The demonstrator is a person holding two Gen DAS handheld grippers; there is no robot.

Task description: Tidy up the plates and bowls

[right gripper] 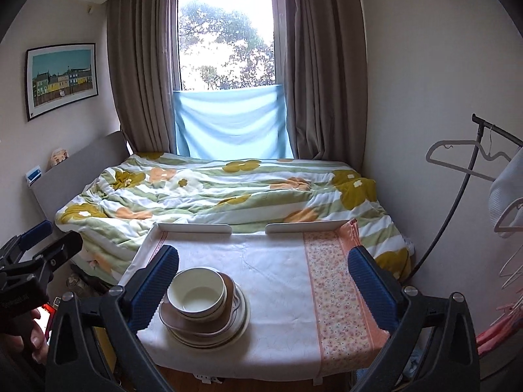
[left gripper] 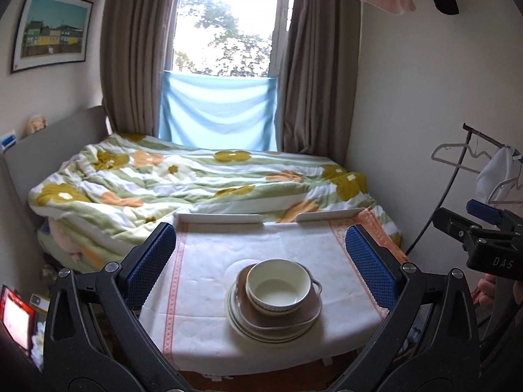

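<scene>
One stack of dishes stands on a small cloth-covered table (left gripper: pixel 202 261) (right gripper: pixel 278 281). White bowls (left gripper: pixel 278 285) (right gripper: pixel 197 291) are nested on top, a brown squarish plate (left gripper: pixel 302 317) (right gripper: pixel 171 315) lies under them, and cream plates (left gripper: pixel 248 326) (right gripper: pixel 238 321) are at the bottom. My left gripper (left gripper: pixel 260 264) hangs open above and in front of the table, nothing between its blue pads. My right gripper (right gripper: pixel 263 282) is also open and empty, with the stack by its left finger (right gripper: pixel 153 285). Each gripper shows at the edge of the other's view.
A bed with a flowered quilt (left gripper: pixel 196 179) (right gripper: pixel 228 189) lies behind the table, under a curtained window. A clothes rack with hangers (left gripper: pixel 470 156) (right gripper: pixel 483 163) stands at the right. The table has low white rails (left gripper: pixel 219 218) (right gripper: pixel 193 228) at its far edge. A hand (right gripper: pixel 36 336) shows at lower left.
</scene>
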